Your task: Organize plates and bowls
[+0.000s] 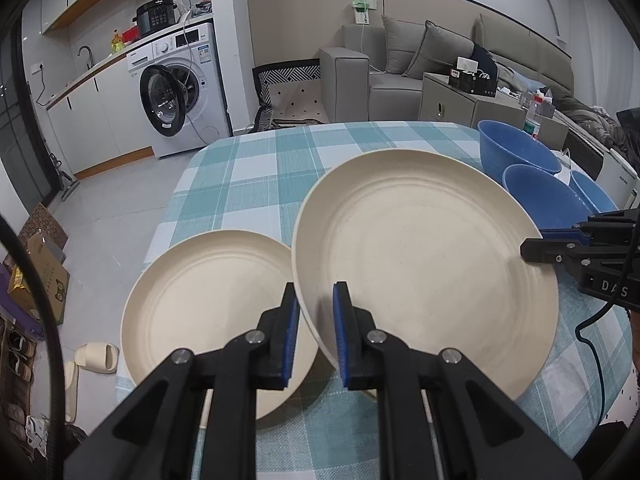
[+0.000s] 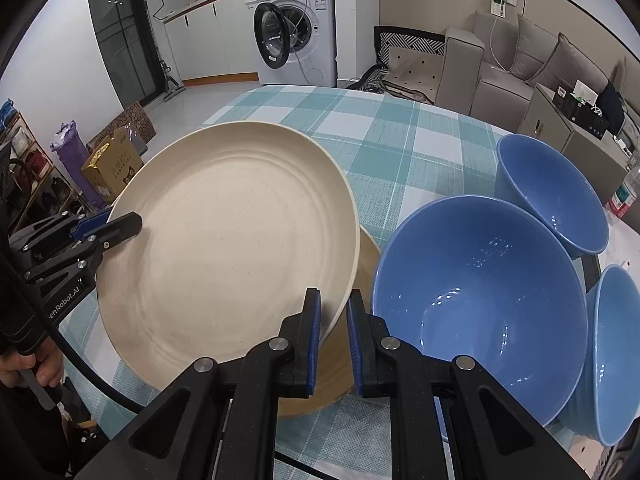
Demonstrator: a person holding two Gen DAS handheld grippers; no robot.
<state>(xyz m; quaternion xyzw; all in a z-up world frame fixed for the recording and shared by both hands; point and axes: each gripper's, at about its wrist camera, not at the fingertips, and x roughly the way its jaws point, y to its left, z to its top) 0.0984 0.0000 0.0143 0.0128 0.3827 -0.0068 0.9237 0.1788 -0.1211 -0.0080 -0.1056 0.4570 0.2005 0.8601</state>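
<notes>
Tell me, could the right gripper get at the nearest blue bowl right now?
Probably not yet. The right gripper is shut on the raised plate, which the left gripper also clamps. The bowl sits just beside it with nothing between, so the plate must be released first.

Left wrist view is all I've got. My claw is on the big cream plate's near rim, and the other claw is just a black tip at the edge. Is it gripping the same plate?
Observer: Yes. The right claw is shut on the opposite rim of the held plate.
Operator: Is anything under that side? The plate blocks my view.
Observer: Yes, another plate lies on the tablecloth, poking out from under that rim.
Operator: And the blue bowls? I only see parts of them.
Observer: The nearest bowl is empty, and its rim sits right beside the right claw.
</notes>
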